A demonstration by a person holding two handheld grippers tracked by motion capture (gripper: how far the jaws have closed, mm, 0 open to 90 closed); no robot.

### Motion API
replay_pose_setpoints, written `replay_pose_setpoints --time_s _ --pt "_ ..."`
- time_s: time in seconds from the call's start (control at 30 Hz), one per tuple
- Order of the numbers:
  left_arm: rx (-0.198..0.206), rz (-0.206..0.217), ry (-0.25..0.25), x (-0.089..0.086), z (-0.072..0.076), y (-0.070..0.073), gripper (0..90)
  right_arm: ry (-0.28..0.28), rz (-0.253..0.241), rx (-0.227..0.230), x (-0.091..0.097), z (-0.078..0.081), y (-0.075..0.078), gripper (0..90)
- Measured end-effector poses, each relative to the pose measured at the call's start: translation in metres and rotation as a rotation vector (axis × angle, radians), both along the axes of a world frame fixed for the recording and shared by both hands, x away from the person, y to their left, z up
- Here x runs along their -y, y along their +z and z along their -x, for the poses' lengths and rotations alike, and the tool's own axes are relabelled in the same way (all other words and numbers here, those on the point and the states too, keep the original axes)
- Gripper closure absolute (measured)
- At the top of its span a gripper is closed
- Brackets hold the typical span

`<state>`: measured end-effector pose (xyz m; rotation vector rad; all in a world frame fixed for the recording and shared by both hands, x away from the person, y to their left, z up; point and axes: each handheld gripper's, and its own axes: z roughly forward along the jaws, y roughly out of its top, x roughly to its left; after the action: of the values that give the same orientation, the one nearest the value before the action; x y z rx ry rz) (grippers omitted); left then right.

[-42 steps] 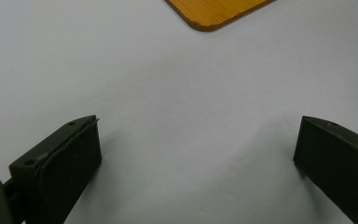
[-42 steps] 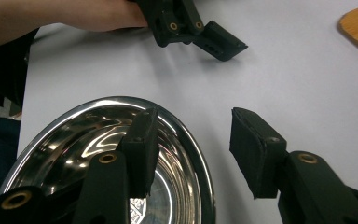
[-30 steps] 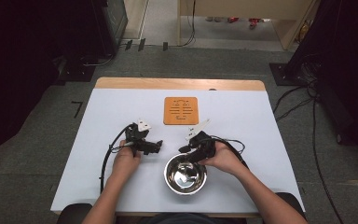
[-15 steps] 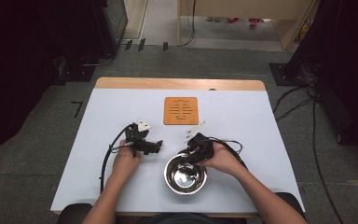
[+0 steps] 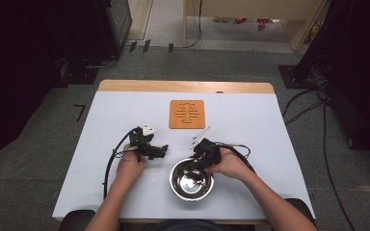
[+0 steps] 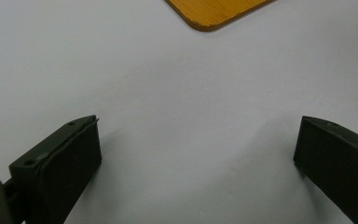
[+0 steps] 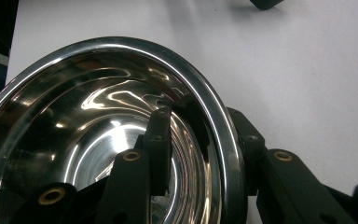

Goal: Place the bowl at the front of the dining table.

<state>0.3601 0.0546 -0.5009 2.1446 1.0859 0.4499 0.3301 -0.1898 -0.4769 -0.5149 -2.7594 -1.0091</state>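
The right gripper (image 5: pixel 203 155) is set over the far rim of the steel bowl (image 5: pixel 191 179), at about one o'clock on the bowl's circle in the high view. In the right gripper view (image 7: pixel 200 140) one black jaw is seen inside the bowl (image 7: pixel 88 140) against its polished wall and the other outside on the white table (image 7: pixel 307 70); the rim passes between them. The jaws have just been closing with the rim between them, and the wall appears to be pinched, though full contact of the outer pad cannot be made out. The gripper is held by the right hand (image 5: pixel 227 163), which lies at three o'clock from the bowl, with the cable trailing off behind it.

The left gripper (image 5: pixel 158 152) is kept by the left hand (image 5: pixel 130 166) at about ten o'clock from the bowl, just beside it but apart from it. In the left gripper view (image 6: pixel 196 154) its jaws are spread wide, nothing is held between them, and bare table is seen under them.

The bowl is placed upright near the table's (image 5: pixel 270 125) front edge, close to its middle. A square orange mat (image 5: pixel 187 114) with slots cut in it is laid at twelve o'clock from the bowl, well apart from it; one rounded corner of it (image 6: pixel 214 11) is caught at the top of the left gripper view.
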Motion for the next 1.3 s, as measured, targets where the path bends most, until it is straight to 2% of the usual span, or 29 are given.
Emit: replay_pose_setpoints --time_s 0.27,0.33,0.37,0.53,0.73,0.9,0.93,1.1,1.3 --pt "0.0 0.0 0.0 0.0 0.0 0.0 0.4 0.0 0.007 -0.021 0.0004 -0.0015 -0.0012 68.7" --pt "0.0 -0.001 -0.001 0.0 0.0 0.0 0.4 -0.001 0.011 -0.034 0.0002 -0.002 -0.0014 70.3" --pt "0.0 0.0 0.0 0.0 0.0 0.0 0.4 -0.005 0.023 -0.062 -0.0008 -0.0018 -0.0015 73.4" --pt "0.001 0.002 0.001 0.0001 0.0 -0.0001 0.4 0.0 0.028 -0.059 -0.0011 -0.0022 -0.0003 74.7" --pt "0.0 0.0 0.0 0.0 0.0 0.0 0.4 -0.004 0.005 -0.12 0.0037 -0.0043 0.0067 83.1" --pt "0.0 -0.002 -0.002 -0.0002 -0.0001 0.0001 0.4 -0.003 0.013 -0.111 0.0044 -0.0035 0.0077 87.2" --pt "0.0 -0.003 -0.002 -0.0002 -0.0001 0.0001 0.4 -0.017 0.014 -0.115 0.0038 -0.0035 0.0077 87.4" --pt "0.0 -0.003 -0.002 -0.0002 -0.0001 0.0001 0.4 -0.014 0.01 -0.114 0.0022 -0.0032 0.0076 87.5" --pt "0.0 -0.003 -0.002 -0.0002 -0.0001 0.0001 0.4 -0.025 0.006 -0.133 0.0031 -0.0044 0.0072 87.4"
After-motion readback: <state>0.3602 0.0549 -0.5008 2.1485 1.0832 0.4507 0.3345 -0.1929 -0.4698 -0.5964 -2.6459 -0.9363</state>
